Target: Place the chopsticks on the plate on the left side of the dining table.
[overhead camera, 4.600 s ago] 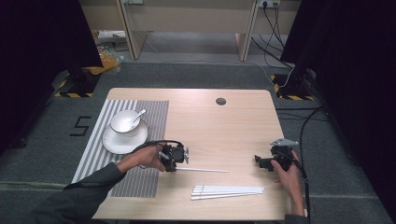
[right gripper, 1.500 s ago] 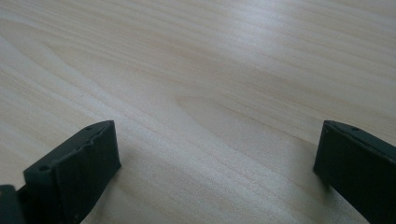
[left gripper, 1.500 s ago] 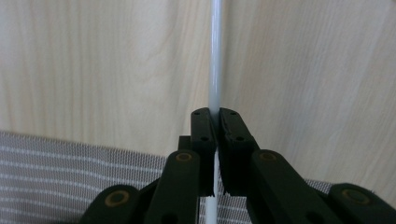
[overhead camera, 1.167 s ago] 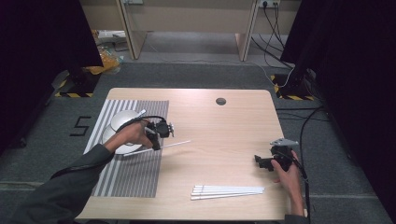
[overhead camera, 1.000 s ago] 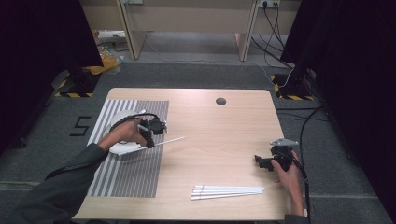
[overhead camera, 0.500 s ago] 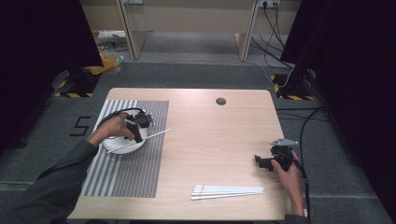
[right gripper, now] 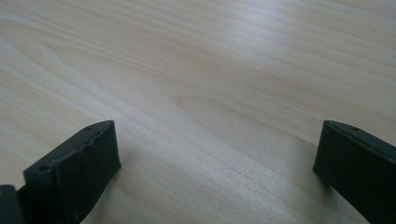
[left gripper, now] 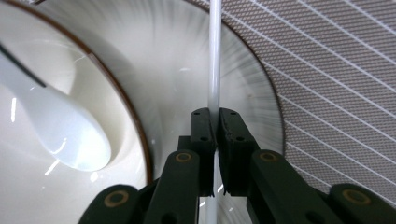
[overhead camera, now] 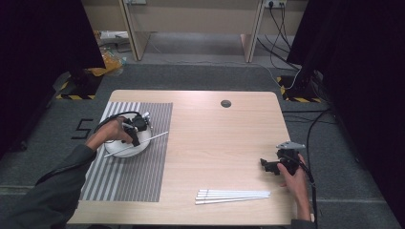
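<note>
**White stick carried over the plate**

The landmark is the white plate [overhead camera: 125,145], which sits on the striped mat [overhead camera: 129,162] at the left part of the wooden surface [overhead camera: 224,138].

The left claw [overhead camera: 135,139] hangs directly over the plate, held by the person's left hand [overhead camera: 109,134], with its cable looping above the plate's far edge. It is clenched on a thin white stick [overhead camera: 138,143]. In the high view the stick runs slantwise across the plate, one end past the plate's right rim over the mat, the other reaching toward the plate's near left edge. In the left gripper view the black jaws press together on the stick [left gripper: 214,70], which passes up between them and on over the plate's brown-edged rim [left gripper: 261,74]. Whether the stick touches the plate cannot be told.

A white spoon [left gripper: 56,126] lies in a bowl on the plate, to the left of the stick in the left gripper view.

Well to the right of the plate and nearer the person, a bundle of white sticks [overhead camera: 232,196] lies flat on the bare surface, side by side.

The right claw [overhead camera: 268,166] is far to the right of the plate, near the surface's right edge, just beyond the bundle's right end, held by the right hand [overhead camera: 295,179]. Its jaws are spread wide apart in the right gripper view, with bare wood [right gripper: 210,93] between them, grasping nothing.
</note>
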`<state>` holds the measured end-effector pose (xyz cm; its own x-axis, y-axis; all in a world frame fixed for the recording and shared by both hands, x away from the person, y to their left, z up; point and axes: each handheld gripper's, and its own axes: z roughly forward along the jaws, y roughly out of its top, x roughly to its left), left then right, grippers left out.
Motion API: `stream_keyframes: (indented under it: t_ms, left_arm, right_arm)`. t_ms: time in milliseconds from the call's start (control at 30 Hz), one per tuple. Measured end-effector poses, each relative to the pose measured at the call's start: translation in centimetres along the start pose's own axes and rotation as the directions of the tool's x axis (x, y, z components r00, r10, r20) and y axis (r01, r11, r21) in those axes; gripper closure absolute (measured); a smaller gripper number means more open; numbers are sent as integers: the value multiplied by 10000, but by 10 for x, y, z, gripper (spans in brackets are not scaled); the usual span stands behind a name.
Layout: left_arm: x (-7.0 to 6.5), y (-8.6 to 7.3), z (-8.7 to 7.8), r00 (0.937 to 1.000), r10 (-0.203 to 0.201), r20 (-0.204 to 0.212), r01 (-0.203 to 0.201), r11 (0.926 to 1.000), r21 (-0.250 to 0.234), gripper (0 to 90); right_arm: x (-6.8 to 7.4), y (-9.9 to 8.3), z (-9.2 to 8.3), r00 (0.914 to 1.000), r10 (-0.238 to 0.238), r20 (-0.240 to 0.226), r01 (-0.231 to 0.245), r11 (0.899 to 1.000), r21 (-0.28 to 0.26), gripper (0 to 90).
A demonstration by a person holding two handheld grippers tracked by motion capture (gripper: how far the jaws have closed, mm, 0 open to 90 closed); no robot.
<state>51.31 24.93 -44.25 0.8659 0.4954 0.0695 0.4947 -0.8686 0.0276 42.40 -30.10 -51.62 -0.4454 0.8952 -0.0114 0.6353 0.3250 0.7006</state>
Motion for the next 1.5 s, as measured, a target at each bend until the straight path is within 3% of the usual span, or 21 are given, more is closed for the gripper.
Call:
stream_keyframes:
  t_ms: [400, 667, 900, 1000, 1067, 1467, 1500]
  left_arm:
    - [1, -21, 0, 9992, -390, 44, 390, 9991, 176, 710]
    - [12, -43, 2, 9954, -916, -268, 923, 9954, 255, 705]
    - [17, -53, -4, 9905, -1310, -429, 1312, 9914, 13, 675]
    - [19, -56, -6, 9886, -1287, -780, 1309, 9911, 232, 666]
    - [19, -57, -6, 9870, -1432, -731, 1447, 9894, 155, 661]
    - [18, -58, -6, 9857, -1318, -1046, 1361, 9901, 351, 644]
    - [18, -59, -6, 9868, -1338, -912, 1367, 9903, 257, 639]
  right_arm:
    - [0, 0, 0, 10000, 5, -2, -5, 10000, 1, 2]
    - [0, 0, 0, 10000, 2, -2, -2, 10000, 1, 2]
    - [0, 0, 0, 10000, 0, -1, 0, 10000, -1, 2]
    - [0, 0, 0, 10000, 1, -1, -1, 10000, 1, 2]
    - [0, 0, 0, 10000, 4, -1, -4, 10000, 1, 2]
    - [0, 0, 0, 10000, -1, -5, 1, 10000, 16, 2]
    - [0, 0, 0, 10000, -3, -3, 3, 10000, 18, 2]
